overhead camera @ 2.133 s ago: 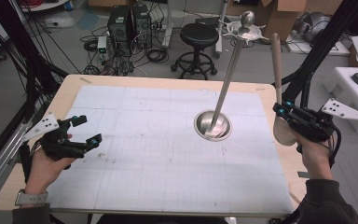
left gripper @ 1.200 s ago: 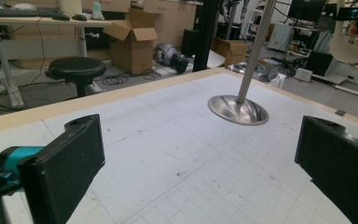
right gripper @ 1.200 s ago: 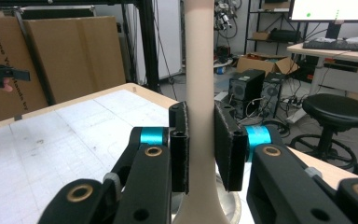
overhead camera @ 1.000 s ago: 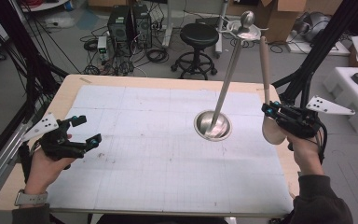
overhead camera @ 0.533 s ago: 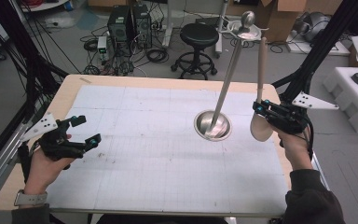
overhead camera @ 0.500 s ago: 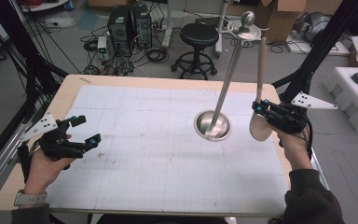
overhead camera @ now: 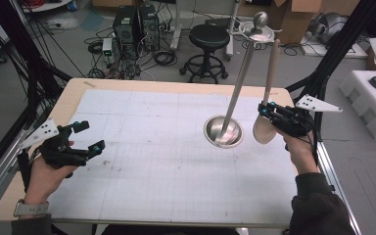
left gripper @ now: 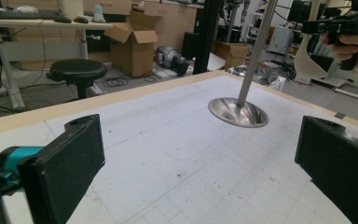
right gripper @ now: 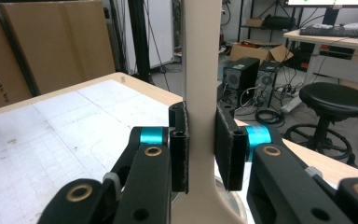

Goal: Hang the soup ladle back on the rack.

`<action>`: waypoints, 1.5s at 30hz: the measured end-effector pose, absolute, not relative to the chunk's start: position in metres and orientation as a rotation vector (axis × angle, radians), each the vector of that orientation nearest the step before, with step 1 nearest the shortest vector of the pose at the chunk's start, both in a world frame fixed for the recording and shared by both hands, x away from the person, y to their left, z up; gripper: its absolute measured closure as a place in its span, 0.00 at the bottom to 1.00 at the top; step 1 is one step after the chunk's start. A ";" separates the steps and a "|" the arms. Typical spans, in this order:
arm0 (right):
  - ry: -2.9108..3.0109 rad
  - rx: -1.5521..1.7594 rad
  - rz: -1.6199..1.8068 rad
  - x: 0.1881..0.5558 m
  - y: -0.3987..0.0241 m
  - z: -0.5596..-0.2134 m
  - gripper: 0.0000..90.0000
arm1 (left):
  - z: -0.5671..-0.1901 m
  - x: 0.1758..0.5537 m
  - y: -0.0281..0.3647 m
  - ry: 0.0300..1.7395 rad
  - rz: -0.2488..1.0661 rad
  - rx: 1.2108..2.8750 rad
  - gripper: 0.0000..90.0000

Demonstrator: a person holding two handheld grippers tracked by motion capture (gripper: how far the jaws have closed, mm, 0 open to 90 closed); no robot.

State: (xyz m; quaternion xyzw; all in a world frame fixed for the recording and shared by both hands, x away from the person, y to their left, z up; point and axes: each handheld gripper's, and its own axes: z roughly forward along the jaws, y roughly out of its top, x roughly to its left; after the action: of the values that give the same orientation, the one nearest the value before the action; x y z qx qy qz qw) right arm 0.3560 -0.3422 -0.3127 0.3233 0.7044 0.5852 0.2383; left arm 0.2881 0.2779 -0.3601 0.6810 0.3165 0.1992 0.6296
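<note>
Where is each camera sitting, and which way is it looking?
High view: above the person's side, looking down the white gridded table; forearms, both hands show.
Left gripper view: on the left gripper, facing the shiny metal stand with round base; open black jaws show.
Right gripper view: on the right gripper, jaws clamping the beige wooden spoon.
All share the spoon.

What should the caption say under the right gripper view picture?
Right gripper clamps a pale wooden spoon upright above the table.
</note>
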 end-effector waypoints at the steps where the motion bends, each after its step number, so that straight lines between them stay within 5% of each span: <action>1: 1.931 0.893 1.601 0.356 -0.341 -0.313 0.86 | -0.360 0.288 0.278 0.726 0.456 1.559 0.02; 13: 1.907 0.896 1.574 0.359 -0.335 -0.314 0.84 | -0.360 0.288 0.279 0.724 0.456 1.558 0.02; 22: 1.890 0.904 1.558 0.355 -0.336 -0.315 0.72 | -0.353 0.285 0.277 0.702 0.447 1.531 0.02; 39: 1.946 0.829 1.575 0.320 -0.318 -0.318 0.00 | -0.343 0.279 0.276 0.659 0.449 1.508 0.02; 45: 1.981 0.796 1.589 0.308 -0.309 -0.321 0.00 | -0.342 0.279 0.274 0.642 0.442 1.501 0.02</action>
State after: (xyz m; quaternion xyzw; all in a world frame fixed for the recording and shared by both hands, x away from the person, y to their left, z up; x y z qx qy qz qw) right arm 0.3080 -0.3090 -0.3209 0.2904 0.7230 0.5800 0.2378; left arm 0.2793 0.2736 -0.3425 0.6643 0.2839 0.1958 0.6632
